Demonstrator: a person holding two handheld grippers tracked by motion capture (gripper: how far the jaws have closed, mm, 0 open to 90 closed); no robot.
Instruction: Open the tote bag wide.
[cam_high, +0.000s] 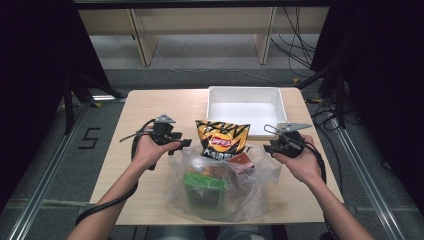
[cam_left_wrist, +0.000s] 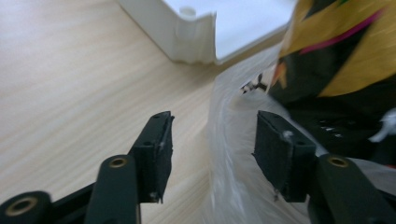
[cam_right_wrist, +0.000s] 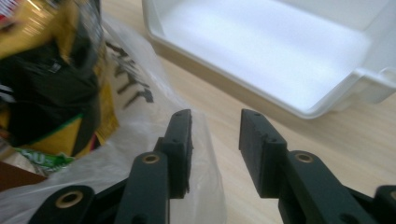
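clear plastic bag (cam_high: 220, 192) sits on the near middle of the wooden table (cam_high: 145, 107), mouth facing the far side. a yellow and black chip bag (cam_high: 221, 140) stands upright in the bag's mouth, its top sticking out. below it, inside the plastic, a green packet (cam_high: 204, 182) and something orange and brown, too blurred to name.

left tool (cam_high: 184, 144): held in the person's left hand (cam_high: 147, 150), just left of the chip bag, at the left edge of the bag's mouth. in the left gripper view its jaws stand apart; the plastic film (cam_left_wrist: 229, 140) runs up between them, close to the right pad, and neither pad is pressing on it as far as i can see. the left pad (cam_left_wrist: 156, 156) is over bare table.

right tool (cam_high: 267, 148): held in the right hand (cam_high: 300, 162), just right of the chip bag, at the right edge of the bag's mouth. in the right gripper view its jaws are apart; a flap of plastic (cam_right_wrist: 201, 154) lies beside and under the left pad, and the gap between the pads shows table wood. not gripping.

white tray (cam_high: 280, 102) on the far right part of the table, just beyond the chip bag, its near rim close to the right tool.
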